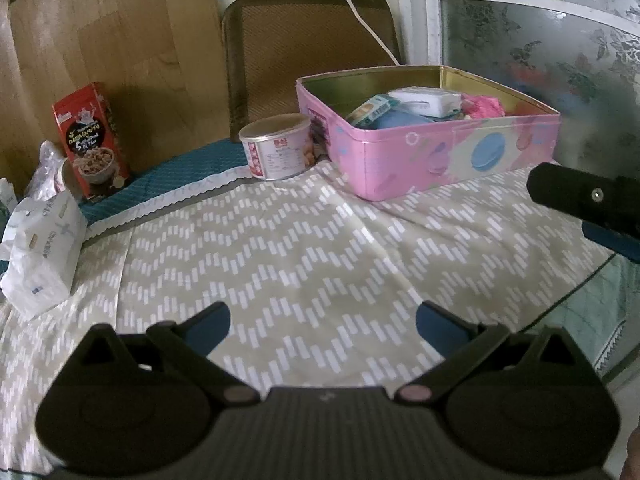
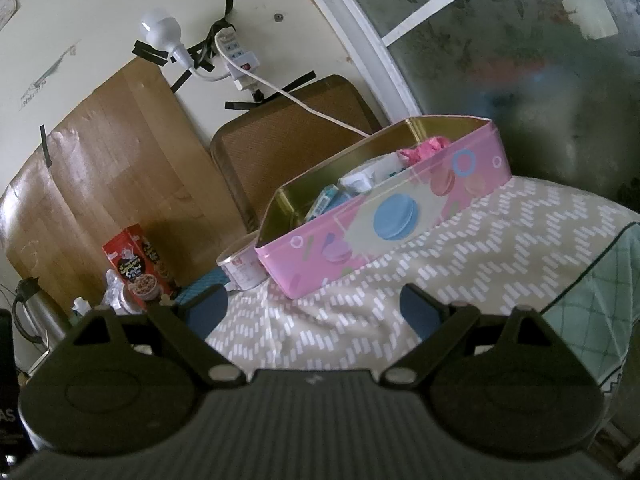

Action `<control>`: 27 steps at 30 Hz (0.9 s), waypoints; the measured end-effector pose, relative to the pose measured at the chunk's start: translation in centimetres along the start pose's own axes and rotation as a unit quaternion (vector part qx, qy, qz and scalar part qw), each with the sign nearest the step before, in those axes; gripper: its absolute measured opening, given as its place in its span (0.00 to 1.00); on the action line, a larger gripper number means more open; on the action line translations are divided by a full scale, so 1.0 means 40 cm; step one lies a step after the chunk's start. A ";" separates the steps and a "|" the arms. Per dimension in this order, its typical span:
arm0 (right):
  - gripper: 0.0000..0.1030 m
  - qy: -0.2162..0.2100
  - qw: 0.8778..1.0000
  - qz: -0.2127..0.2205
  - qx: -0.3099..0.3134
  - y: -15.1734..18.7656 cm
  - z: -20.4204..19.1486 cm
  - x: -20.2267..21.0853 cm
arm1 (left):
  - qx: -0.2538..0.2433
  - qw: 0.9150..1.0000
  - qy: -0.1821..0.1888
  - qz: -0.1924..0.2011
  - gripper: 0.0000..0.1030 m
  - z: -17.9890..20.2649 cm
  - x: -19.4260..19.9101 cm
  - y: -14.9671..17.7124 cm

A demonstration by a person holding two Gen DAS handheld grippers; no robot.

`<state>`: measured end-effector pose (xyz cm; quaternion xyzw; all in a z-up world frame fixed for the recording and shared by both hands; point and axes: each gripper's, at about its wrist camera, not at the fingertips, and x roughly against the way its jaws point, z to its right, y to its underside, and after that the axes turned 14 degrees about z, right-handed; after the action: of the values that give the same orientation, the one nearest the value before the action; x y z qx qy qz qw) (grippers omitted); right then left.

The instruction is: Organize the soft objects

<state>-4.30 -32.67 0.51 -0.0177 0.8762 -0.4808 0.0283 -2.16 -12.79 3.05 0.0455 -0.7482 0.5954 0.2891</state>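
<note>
A pink tin box (image 1: 452, 156) (image 2: 360, 236) with macaron prints sits open at the back of the table. Inside lie a white pack (image 1: 430, 101), a blue soft item (image 1: 396, 122), a small striped packet (image 1: 370, 109) and a pink fluffy thing (image 1: 482, 105) (image 2: 424, 148). A white tissue pack (image 1: 42, 248) lies at the table's left edge. My left gripper (image 1: 322, 322) hovers open over the zigzag cloth with nothing between its fingers. My right gripper (image 2: 314, 306) is open too, empty, in front of the box; part of it (image 1: 584, 208) shows at the right of the left wrist view.
A round tin can (image 1: 276, 146) (image 2: 242, 266) stands left of the box. A red cereal box (image 1: 92, 140) (image 2: 138, 268) stands upright further left beside crumpled plastic (image 1: 46, 170). A chair back (image 1: 308, 52) and wooden board (image 1: 108, 52) rise behind. The table edge drops off at right.
</note>
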 end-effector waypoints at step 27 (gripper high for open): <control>0.92 0.001 1.000 -0.003 -0.002 0.007 0.005 0.001 | -0.001 1.000 0.013 -0.011 1.00 0.008 0.006 0.005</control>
<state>-4.32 -32.71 0.17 -0.0200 0.8770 -0.4793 0.0263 -2.57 -12.95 2.96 0.0459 -0.7447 0.5917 0.3052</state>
